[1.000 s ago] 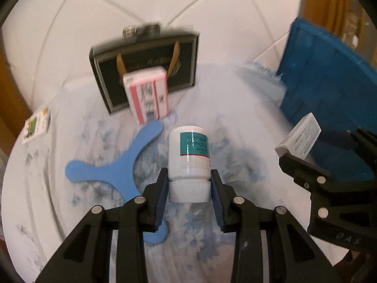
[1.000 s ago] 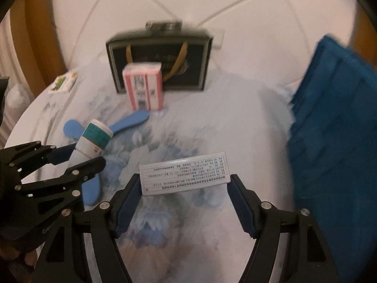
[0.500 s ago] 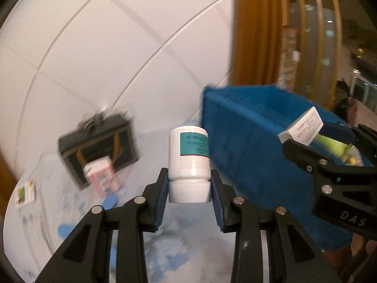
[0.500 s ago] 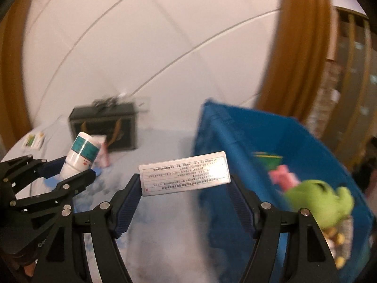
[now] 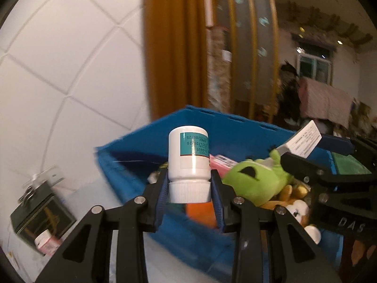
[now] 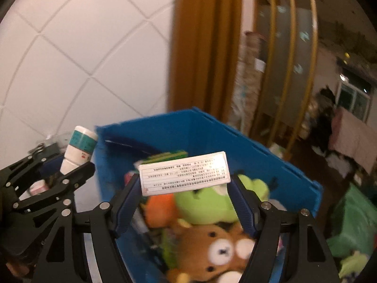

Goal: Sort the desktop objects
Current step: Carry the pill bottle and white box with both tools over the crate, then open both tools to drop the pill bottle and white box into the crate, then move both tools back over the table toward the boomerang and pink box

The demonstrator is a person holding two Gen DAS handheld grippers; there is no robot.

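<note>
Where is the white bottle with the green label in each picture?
Left wrist view: white bottle at center, upside down, clamped by its cap in the left gripper.
Right wrist view: bottle at far left, tilted.
Shared landmark: blue bin with a green plush toy inside.

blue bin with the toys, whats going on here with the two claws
A person is sorting desk items with a handheld claw in each hand. The left claw grips a white pill bottle by its cap. The right claw holds a white printed box. Both hang at the open blue bin, which already holds a green plush and a brown bear. Neither item is released yet.
</note>
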